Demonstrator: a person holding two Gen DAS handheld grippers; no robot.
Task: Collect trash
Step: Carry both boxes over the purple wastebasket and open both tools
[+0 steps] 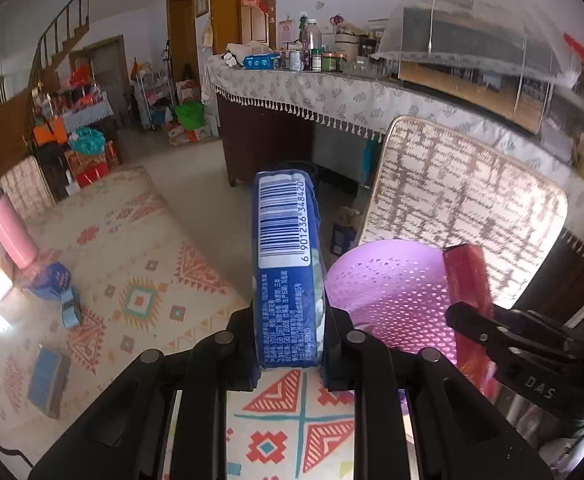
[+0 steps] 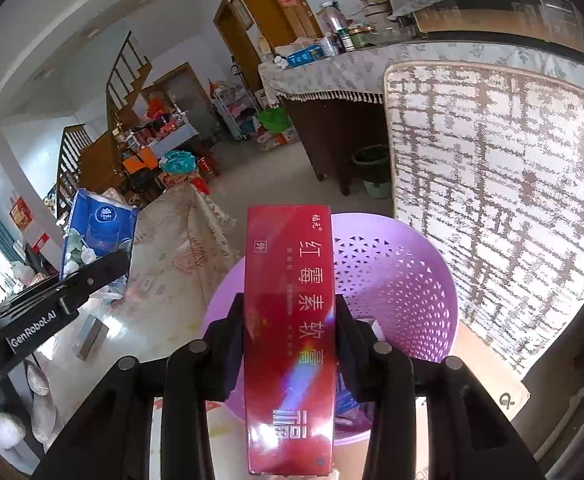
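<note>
We had both tongs loaded. Left tongs were nearly closed, pads clamped on the narrow edges of a blue tissue pack, held upright, barcode facing the camera. Right tongs were partly closed on a long red box, gripped across its width about midway along, with much of the box sticking out past the fingertips.

Just beyond both: the purple basket, perforated, sitting low beside the patterned cushion. The red box's far end hung over the basket's rim; the tissue pack sat just to the left of the basket, not yet over it, by our reading.

Farther out on the patterned mat: a small blue box and a pink bottle, well apart from us. Beyond, a cloth-covered worktop with jars.

Risks, our judgement: releasing the tissue pack now could drop it outside the rim. The long box might catch on the rim and tip out, or the two tongs could knock each other, being so close over one opening. The soft pack could slip.
</note>
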